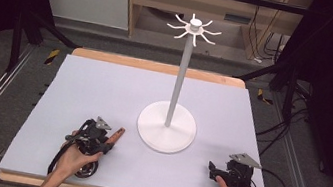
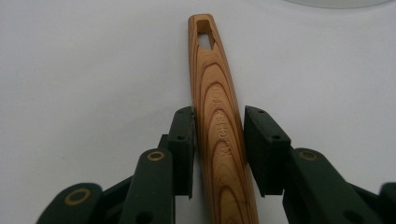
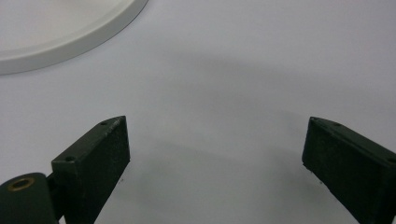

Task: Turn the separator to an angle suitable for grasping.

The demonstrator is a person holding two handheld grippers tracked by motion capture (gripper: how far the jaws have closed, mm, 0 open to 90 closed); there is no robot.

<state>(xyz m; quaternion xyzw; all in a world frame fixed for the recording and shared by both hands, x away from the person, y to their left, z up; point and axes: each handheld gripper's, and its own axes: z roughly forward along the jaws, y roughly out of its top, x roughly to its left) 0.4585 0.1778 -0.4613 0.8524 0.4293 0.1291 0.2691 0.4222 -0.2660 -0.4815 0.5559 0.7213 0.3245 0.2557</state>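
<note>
A wooden utensil handle (image 2: 212, 70) with a hanging slot at its far end lies on the white table, and its tip (image 1: 118, 133) points toward the stand. My left gripper (image 1: 107, 141) straddles it. In the left gripper view my left gripper (image 2: 218, 128) has one pad (image 2: 183, 135) against the wood and the other pad (image 2: 261, 140) a sliver off it. The utensil's metal end (image 1: 86, 169) peeks out under the hand. My right gripper (image 1: 212, 170) rests on the table at the right, and in its own view my right gripper (image 3: 215, 149) is open wide and holds nothing.
A white stand has a round base (image 1: 167, 126), a tall pole and a crown of hooks (image 1: 194, 27), and it rises mid-table between the grippers. Its base rim (image 3: 70, 42) lies just ahead of the right gripper. The table's wooden edge (image 1: 158, 66) runs along the back.
</note>
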